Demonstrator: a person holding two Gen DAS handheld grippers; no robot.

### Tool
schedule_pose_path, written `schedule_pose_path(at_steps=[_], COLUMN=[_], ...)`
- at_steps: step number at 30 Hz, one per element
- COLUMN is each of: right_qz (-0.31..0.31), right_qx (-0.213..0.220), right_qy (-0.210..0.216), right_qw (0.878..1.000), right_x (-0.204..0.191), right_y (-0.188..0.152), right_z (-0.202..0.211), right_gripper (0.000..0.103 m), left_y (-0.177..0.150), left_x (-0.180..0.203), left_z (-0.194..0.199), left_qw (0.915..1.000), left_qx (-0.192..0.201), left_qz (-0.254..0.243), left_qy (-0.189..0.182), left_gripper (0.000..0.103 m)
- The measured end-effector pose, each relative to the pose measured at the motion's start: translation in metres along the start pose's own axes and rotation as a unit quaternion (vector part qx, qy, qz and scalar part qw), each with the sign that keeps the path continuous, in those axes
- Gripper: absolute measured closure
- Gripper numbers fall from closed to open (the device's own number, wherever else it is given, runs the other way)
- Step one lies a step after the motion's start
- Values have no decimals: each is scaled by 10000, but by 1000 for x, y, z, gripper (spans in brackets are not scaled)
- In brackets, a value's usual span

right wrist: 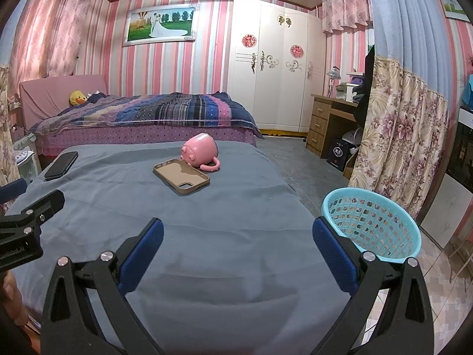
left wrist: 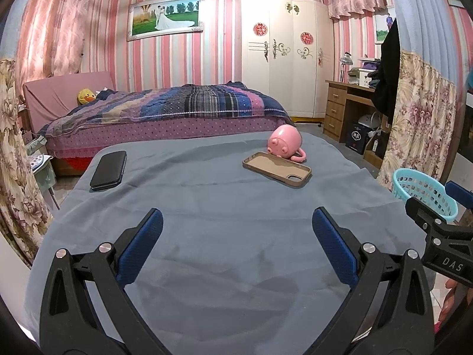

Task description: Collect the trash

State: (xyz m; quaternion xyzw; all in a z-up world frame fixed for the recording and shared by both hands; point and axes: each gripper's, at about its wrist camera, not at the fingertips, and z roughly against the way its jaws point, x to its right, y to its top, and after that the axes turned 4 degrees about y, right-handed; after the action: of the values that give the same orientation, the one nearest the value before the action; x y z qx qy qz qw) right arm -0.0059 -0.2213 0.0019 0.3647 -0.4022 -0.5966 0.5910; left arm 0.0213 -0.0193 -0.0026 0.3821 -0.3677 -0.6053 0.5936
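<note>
Left tongs [left wrist: 238, 242] and right tongs [right wrist: 238, 244] hover level, spread wide.

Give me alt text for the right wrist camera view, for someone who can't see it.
The open right gripper hovers empty over a table draped in grey cloth, which holds a tipped pink mug, a tan phone case and a black phone. A light blue basket sits off the table's right edge; a bedroom lies beyond.

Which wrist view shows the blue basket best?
The right wrist view: the blue basket shows nearly whole, rim and mesh wall, beside the grey-covered table, partly behind one finger of the open right gripper. The left wrist view catches only part of it at the frame edge, cut off by the other gripper.
</note>
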Motion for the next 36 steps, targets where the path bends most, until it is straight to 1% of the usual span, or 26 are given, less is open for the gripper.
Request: schedule_pose_path(at_steps=[36], right_qz=[16], right_qx=[4], right_qy=[-4], right_qw=[10000], right_x=[-1], right_y=[-1], right_z=[0], right_gripper=[5], left_y=[0], left_x=[2], left_z=[-3], left_qw=[10000], left_qx=[20], left_qz=[-51], left_qy=[-4], left_gripper=[5])
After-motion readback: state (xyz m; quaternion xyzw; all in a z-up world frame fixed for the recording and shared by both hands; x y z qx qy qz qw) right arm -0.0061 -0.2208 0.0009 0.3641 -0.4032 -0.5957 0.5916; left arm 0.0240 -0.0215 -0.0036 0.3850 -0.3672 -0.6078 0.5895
